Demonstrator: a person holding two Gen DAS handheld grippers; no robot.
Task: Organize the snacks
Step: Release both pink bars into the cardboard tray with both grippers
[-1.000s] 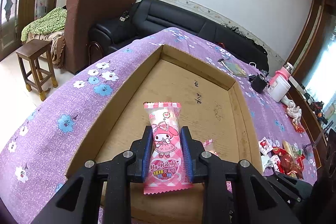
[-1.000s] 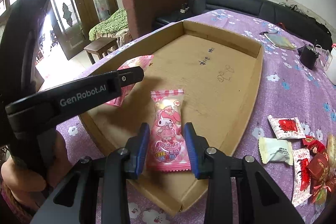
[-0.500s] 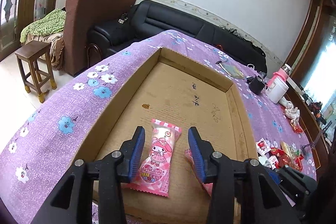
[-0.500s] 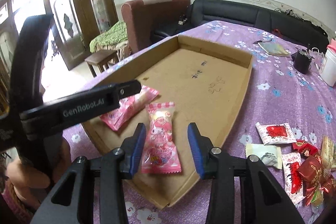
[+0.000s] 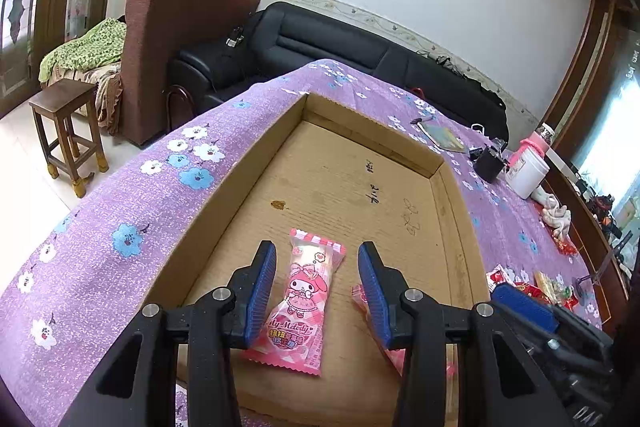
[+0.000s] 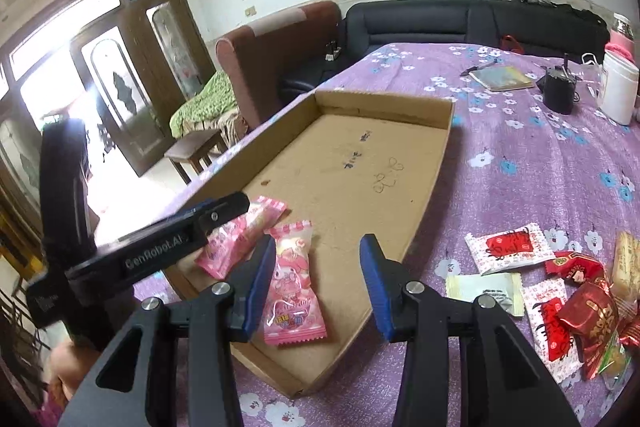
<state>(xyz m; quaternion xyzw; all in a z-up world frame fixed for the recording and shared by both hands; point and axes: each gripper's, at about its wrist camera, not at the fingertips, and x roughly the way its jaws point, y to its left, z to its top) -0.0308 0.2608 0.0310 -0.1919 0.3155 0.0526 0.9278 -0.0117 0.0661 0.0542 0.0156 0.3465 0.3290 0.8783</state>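
Note:
A shallow cardboard tray (image 5: 372, 143) (image 6: 384, 109) lies on the purple flowered tablecloth. My left gripper (image 5: 316, 287) is open above the tray's near end. A pink My Melody packet (image 5: 306, 295) lies flat on the tray floor between its fingers, untouched. A second pink packet (image 5: 360, 301) peeks out behind the right finger. In the right wrist view my right gripper (image 6: 318, 283) is open too, and its pink packet (image 6: 294, 287) lies loose in the tray near the left finger. The other pink packet (image 6: 240, 233) lies beside it, under the left gripper (image 6: 224, 211).
Loose snacks lie on the cloth right of the tray: a red-and-white packet (image 6: 506, 247), a pale one (image 6: 484, 291) and red wrappers (image 6: 588, 319). Farther back stand a black cup (image 6: 558, 93), a white jar (image 6: 618, 91) and a notebook (image 6: 502, 78). The table edge drops off at the left.
Both grippers have opened and let go of their pink packets, which now lie in the tray. The right gripper has drawn back, risen a little and rolled; the left one has stayed put.

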